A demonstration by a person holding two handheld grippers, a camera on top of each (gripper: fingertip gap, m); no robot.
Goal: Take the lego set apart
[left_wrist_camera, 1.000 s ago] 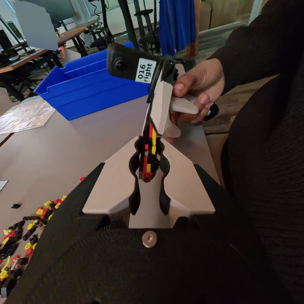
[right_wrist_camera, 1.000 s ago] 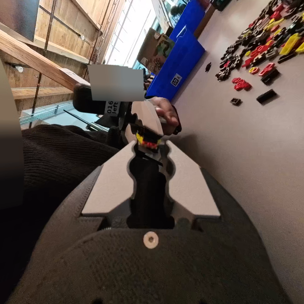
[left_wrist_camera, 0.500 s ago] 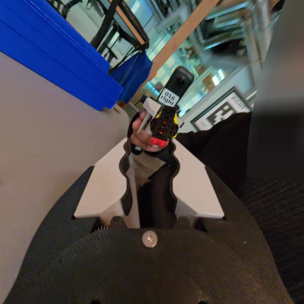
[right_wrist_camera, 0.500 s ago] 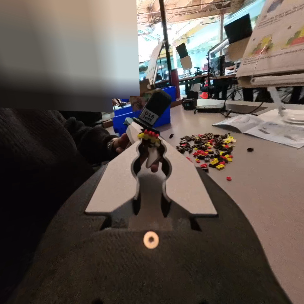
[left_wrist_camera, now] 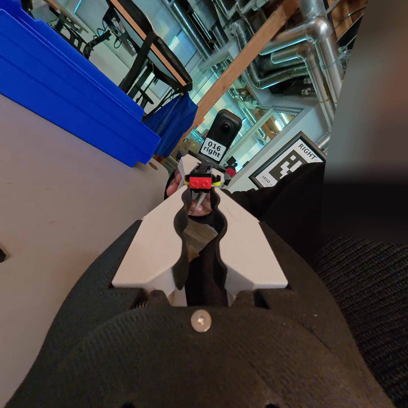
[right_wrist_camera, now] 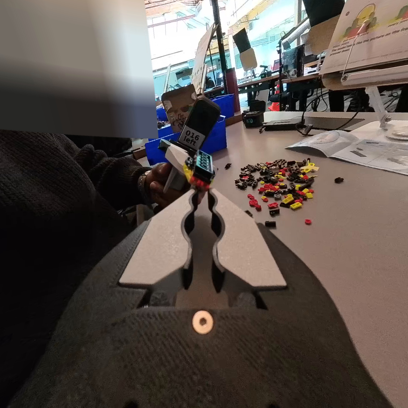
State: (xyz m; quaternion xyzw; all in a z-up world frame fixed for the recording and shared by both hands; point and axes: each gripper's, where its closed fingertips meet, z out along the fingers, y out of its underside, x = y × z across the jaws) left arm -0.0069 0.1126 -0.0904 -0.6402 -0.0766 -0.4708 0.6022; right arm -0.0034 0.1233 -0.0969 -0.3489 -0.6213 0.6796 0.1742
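Note:
A small lego assembly (left_wrist_camera: 200, 182) of black, red and yellow pieces is held in the air between my two grippers. My left gripper (left_wrist_camera: 200, 192) is shut on its red end. In the right wrist view the assembly (right_wrist_camera: 203, 169) shows a black plate with a row of holes, and my right gripper (right_wrist_camera: 200, 192) pinches its red studded end with the jaws nearly together. The left gripper (right_wrist_camera: 176, 157) grips it from the far side there. The right gripper (left_wrist_camera: 187, 162) shows just behind the assembly in the left wrist view.
A pile of loose black, red and yellow lego pieces (right_wrist_camera: 278, 183) lies on the grey table (right_wrist_camera: 342, 254). An open booklet (right_wrist_camera: 353, 148) and a paper stand (right_wrist_camera: 364, 44) are behind it. Blue bins (left_wrist_camera: 66, 88) stand at the table's edge.
Both grippers have swung round with the assembly between them, from pointing down at the table to level above it. The left gripper's hold is now at the assembly's red tip.

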